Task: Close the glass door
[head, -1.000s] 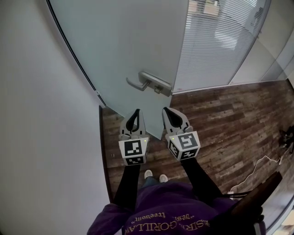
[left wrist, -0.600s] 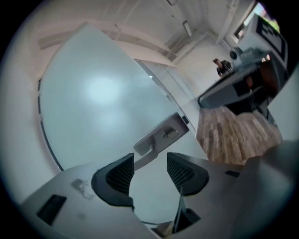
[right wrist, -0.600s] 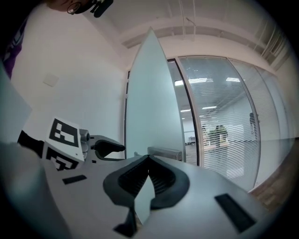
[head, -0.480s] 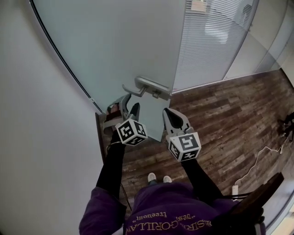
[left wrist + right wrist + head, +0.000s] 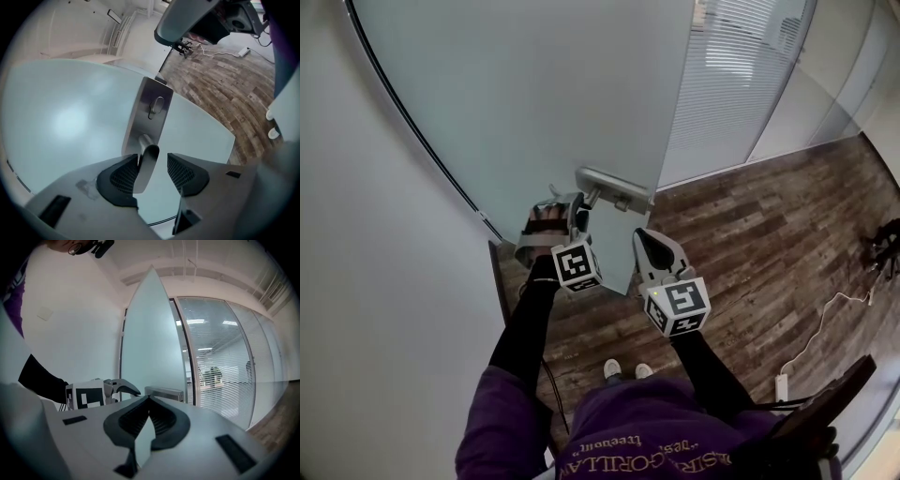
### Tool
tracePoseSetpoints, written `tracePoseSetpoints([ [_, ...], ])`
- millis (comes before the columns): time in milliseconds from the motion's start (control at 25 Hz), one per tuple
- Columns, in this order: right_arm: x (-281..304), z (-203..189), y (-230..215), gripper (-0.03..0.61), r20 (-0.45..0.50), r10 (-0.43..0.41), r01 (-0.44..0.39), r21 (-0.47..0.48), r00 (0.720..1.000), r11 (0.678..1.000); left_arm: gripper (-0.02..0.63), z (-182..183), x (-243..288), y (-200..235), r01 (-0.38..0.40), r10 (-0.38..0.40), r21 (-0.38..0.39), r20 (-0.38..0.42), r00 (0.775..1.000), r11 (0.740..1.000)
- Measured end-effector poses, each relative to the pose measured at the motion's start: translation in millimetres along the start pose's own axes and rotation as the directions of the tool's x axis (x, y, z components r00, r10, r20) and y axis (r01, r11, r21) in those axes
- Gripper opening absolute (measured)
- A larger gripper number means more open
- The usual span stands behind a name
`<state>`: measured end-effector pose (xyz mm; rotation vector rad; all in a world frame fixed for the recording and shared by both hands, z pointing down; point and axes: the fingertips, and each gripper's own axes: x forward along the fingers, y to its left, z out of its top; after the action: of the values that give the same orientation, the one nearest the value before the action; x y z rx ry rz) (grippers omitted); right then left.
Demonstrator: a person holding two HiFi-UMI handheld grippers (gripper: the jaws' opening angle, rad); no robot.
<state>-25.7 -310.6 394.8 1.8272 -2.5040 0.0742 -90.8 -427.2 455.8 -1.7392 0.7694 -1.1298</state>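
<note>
1 door, 1 handle. Left gripper fingers spread wide around handle; right gripper fingers closed, empty.

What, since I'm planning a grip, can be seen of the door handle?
The door handle is a brushed-metal lever on a tall rectangular plate with a lock fitting, fixed to the frosted glass door near its free edge. Its flat, rounded end sits between the left gripper's open jaws, close against one jaw, clear of the other.
</note>
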Motion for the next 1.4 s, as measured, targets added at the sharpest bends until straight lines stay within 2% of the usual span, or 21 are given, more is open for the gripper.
tracePoseSetpoints([
  [40,1,-1,1,-0.006,-0.002,-0.002,0.002,-0.001,1.000,1.000,0.187,0,0,2,-0.008,0.008,-0.013,0.003,1.000,1.000],
  [80,2,-1,1,-0.008,-0.004,-0.005,0.005,-0.003,1.000,1.000,0.133,0,0,5,-0.015,0.015,-0.019,0.001,1.000,1.000],
  [200,6,-5,2,-0.008,-0.009,-0.015,0.015,-0.007,1.000,1.000,0.129,-1,0,9,-0.012,0.012,-0.010,-0.019,1.000,1.000],
  [440,8,-11,3,-0.006,-0.016,-0.039,0.039,-0.013,0.999,0.999,0.130,0,2,5,0.047,-0.048,-0.089,-0.009,0.999,0.995],
  [880,8,-25,-14,-0.008,-0.019,-0.082,0.082,0.000,0.996,0.997,0.132,0,6,2,0.063,-0.060,-0.154,0.020,0.998,0.986],
  [1400,69,-23,-116,-0.008,-0.040,-0.037,0.038,0.025,0.999,0.999,0.133,23,85,32,0.053,-0.063,-0.205,-0.042,0.997,0.977],
])
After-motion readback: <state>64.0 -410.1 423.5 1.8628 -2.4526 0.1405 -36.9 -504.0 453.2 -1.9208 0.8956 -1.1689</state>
